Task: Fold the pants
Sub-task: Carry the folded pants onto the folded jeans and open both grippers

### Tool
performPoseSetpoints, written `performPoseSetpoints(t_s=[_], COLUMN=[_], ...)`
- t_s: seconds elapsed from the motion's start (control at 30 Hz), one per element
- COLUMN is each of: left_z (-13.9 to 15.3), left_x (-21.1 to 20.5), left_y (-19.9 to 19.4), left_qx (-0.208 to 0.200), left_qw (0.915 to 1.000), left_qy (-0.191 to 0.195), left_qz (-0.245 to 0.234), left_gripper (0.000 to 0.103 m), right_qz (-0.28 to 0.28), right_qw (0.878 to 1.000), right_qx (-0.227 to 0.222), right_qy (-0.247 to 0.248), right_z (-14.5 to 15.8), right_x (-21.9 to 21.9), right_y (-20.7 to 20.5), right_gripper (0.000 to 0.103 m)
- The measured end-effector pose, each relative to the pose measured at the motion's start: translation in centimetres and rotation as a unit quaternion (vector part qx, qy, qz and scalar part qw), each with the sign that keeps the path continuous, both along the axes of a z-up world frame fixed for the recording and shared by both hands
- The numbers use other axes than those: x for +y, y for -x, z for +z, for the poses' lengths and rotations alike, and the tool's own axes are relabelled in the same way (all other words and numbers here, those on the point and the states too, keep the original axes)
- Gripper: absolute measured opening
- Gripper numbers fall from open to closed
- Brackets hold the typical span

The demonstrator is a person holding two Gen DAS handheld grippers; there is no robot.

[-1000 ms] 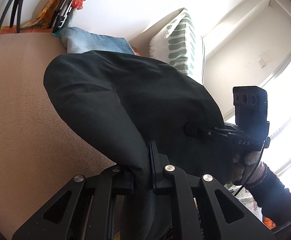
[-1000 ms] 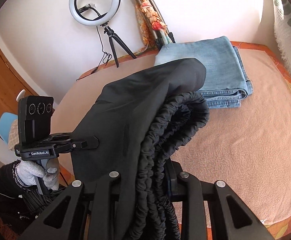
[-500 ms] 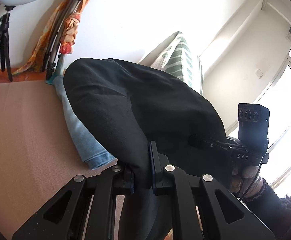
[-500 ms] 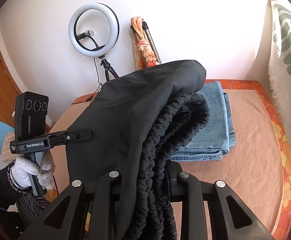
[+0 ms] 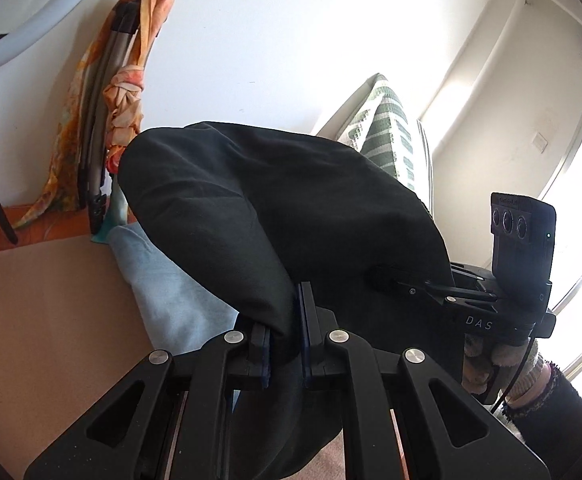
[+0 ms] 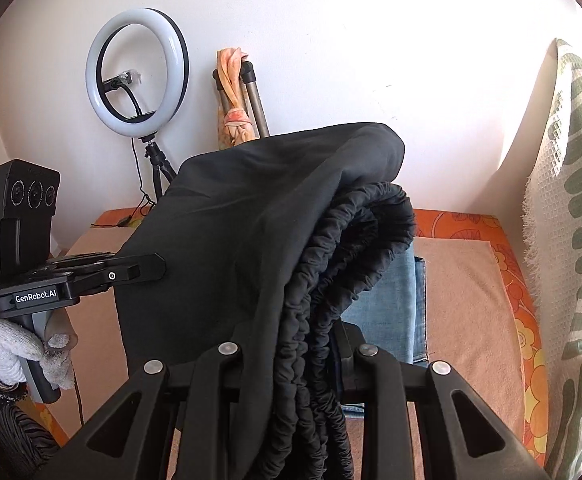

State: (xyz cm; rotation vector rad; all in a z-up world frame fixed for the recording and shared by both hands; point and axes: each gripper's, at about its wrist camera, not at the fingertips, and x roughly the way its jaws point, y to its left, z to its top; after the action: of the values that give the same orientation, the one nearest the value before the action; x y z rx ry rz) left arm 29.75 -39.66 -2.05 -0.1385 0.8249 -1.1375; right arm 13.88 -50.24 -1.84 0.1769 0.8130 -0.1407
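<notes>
The black pants (image 5: 275, 208) are folded into a bundle and held up in the air between both grippers. My left gripper (image 5: 285, 340) is shut on one end of the fabric. My right gripper (image 6: 307, 360) is shut on the other end, at the gathered elastic waistband (image 6: 331, 264). Each gripper shows in the other's view: the right one (image 5: 387, 280) at the far side of the bundle, the left one (image 6: 147, 268) likewise. The bundle hangs over the folded blue jeans (image 6: 395, 308), which also show in the left wrist view (image 5: 163, 288).
The jeans lie on a table with a beige cloth (image 6: 463, 300) and an orange floral border (image 6: 507, 264). A ring light on a tripod (image 6: 137, 72) and a cloth-wrapped tripod (image 6: 235, 96) stand at the wall. A green-striped white cloth (image 6: 571, 200) hangs at the right.
Both grippers have lifted the black bundle and carried it towards the wall, over the jeans. The views have tilted up, so more wall and less table shows.
</notes>
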Motion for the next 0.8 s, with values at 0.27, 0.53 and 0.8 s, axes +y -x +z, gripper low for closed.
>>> performPoseSetpoints(t_s=[0.27,0.53,0.8], left_z=[-2.8,-6.1,-6.5], left_x=[-1.5,-1.6,-1.3], left_y=[-2.8,-4.8,-4.7], left_qx=[0.016,0.032,0.003], left_qw=[0.9997,0.9981,0.996], left_qy=[-0.015,-0.042,-0.079], left_qz=[0.008,0.032,0.042], left_gripper=[0.009,0.009,0.009], right_qz=[0.001,-0.003,-0.012], right_qw=[0.999,0.997,0.996], right_qx=[0.026,0.064,0.085], right_qy=[-0.027,-0.036,-0.033], right_z=[-3.3,-7.1,-8.1], right_x=[-3.3,-5.8,-7.3], right_y=[-3.8,-6.0,-6.7], right_gripper=[0.023,0.023,0.028])
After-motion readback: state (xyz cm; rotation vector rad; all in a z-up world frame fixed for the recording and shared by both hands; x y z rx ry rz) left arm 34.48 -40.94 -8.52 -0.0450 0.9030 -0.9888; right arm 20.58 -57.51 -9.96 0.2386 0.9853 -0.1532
